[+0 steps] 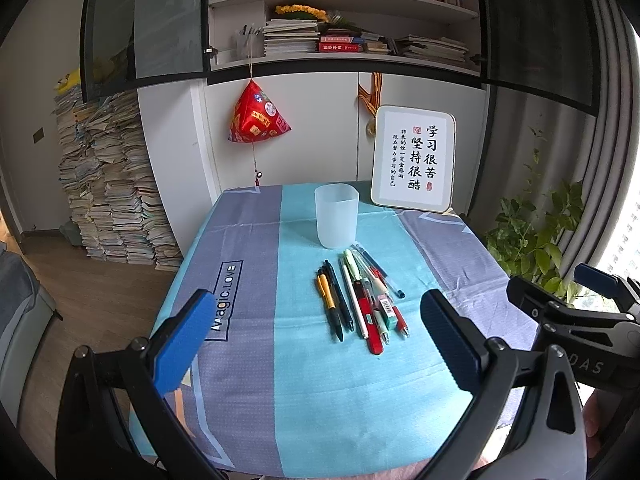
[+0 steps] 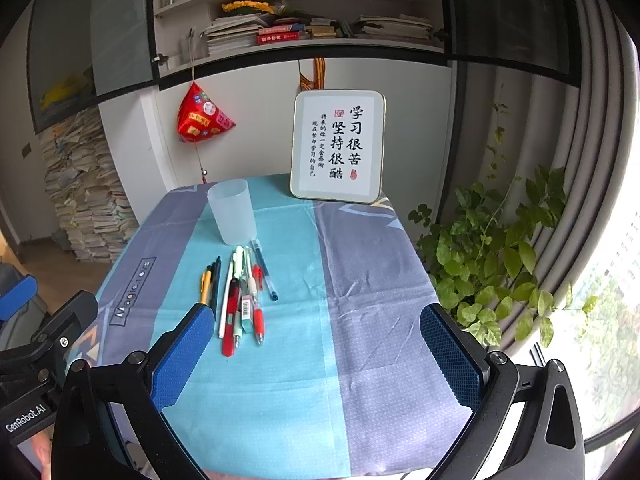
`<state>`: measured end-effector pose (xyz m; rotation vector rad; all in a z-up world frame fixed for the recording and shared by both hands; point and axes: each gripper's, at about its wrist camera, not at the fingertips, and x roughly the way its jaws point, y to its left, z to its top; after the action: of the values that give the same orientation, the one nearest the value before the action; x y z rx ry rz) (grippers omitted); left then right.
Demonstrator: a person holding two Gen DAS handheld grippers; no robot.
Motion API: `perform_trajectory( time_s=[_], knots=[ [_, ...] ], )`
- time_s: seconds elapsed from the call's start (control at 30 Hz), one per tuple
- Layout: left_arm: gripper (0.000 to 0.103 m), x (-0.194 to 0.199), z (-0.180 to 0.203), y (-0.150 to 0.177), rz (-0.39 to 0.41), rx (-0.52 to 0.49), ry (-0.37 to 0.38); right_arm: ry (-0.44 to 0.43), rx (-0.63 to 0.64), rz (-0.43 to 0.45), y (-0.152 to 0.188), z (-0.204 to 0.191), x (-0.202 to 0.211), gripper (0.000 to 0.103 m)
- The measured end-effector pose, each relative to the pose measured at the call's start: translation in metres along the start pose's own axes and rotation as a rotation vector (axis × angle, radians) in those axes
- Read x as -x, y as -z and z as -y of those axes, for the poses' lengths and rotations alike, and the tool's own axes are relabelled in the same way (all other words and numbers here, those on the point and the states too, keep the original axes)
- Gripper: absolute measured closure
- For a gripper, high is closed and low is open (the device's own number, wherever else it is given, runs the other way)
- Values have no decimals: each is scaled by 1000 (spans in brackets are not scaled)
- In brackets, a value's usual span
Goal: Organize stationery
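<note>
Several pens point(image 1: 362, 300) point(image 2: 240, 296) lie side by side on the teal stripe of the tablecloth: black, yellow, white, red and blue ones. Just behind them stands an empty frosted plastic cup point(image 1: 336, 216) point(image 2: 233, 212). My left gripper point(image 1: 316, 340) is open, hovering above the table's near part, short of the pens. My right gripper point(image 2: 316, 348) is open too, with the pens ahead of its left finger point(image 2: 184, 356). Neither holds anything. In the left wrist view the right gripper point(image 1: 576, 312) shows at the right edge.
A framed calligraphy sign point(image 1: 414, 158) point(image 2: 338, 146) leans at the table's back edge. A potted vine point(image 2: 492, 256) grows to the right by the curtain. Stacked books point(image 1: 108, 188) rise from the floor at left. A red ornament point(image 1: 258, 114) hangs from the shelf.
</note>
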<state>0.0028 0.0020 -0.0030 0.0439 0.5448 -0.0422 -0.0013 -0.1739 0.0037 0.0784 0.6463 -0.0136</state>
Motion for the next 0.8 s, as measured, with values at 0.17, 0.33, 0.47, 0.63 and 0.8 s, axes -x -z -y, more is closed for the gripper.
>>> perform_trajectory(
  time_s=[0.17,0.33,0.47,0.63,0.8],
  knots=[
    [1,-1,-1,1,-3,1,2,1,0,-2,2,-1,-2,0],
    [2,-5,-1,1,-11,1,9,0,-1,-4,1,-1,-2,0],
    [2,-7,0,1,-18,1,13,5,0,-8,3,-2,-6,0],
    [2,-10,1,1,-24,1,11,6,-1,-15,5,-3,-11,0],
    [2,-11,1,-1,-25,0,9,5,-2,-19,4,-3,-15,0]
  ],
)
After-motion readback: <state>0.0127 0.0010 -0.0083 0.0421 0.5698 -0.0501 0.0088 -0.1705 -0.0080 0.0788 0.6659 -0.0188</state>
